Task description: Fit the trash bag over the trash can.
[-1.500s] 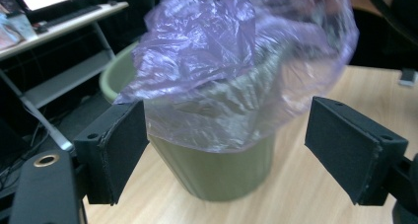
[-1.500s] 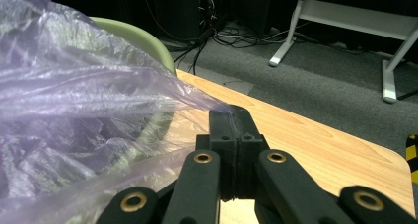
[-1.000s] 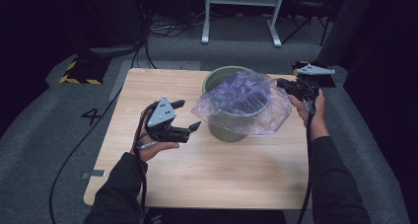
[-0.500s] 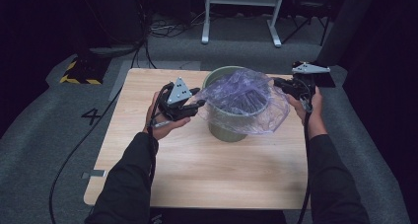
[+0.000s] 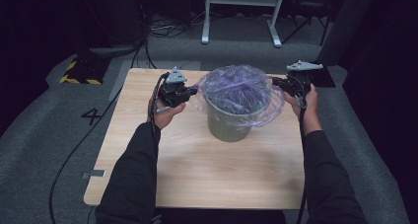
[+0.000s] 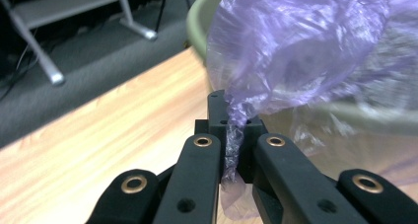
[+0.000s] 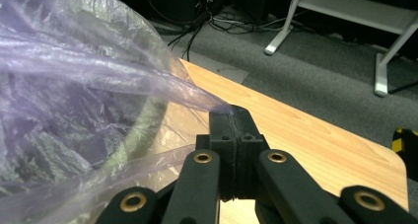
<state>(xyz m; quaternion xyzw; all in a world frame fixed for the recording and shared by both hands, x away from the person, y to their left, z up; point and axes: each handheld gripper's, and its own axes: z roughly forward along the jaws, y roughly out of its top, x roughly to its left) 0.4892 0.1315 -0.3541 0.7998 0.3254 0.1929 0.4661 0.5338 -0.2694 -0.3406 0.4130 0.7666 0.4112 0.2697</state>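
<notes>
With the purple bag (image 5: 237, 88) pinched by the left gripper (image 5: 190, 92), whose jaws have just closed, and the right gripper (image 5: 277, 83), it should be stretched evenly over the bin (image 5: 230, 127) rim.

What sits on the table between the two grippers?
In the high view, a green bin draped with a purple plastic bag stands between the left gripper and right gripper.

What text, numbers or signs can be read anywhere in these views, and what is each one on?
"4": a dark digit on the grey floor, left of the table, at.
Yellow-and-black hazard stripes, no words, on a low dark object on the floor.
Nothing readable on the purple bag, the green bin or either gripper.
</notes>
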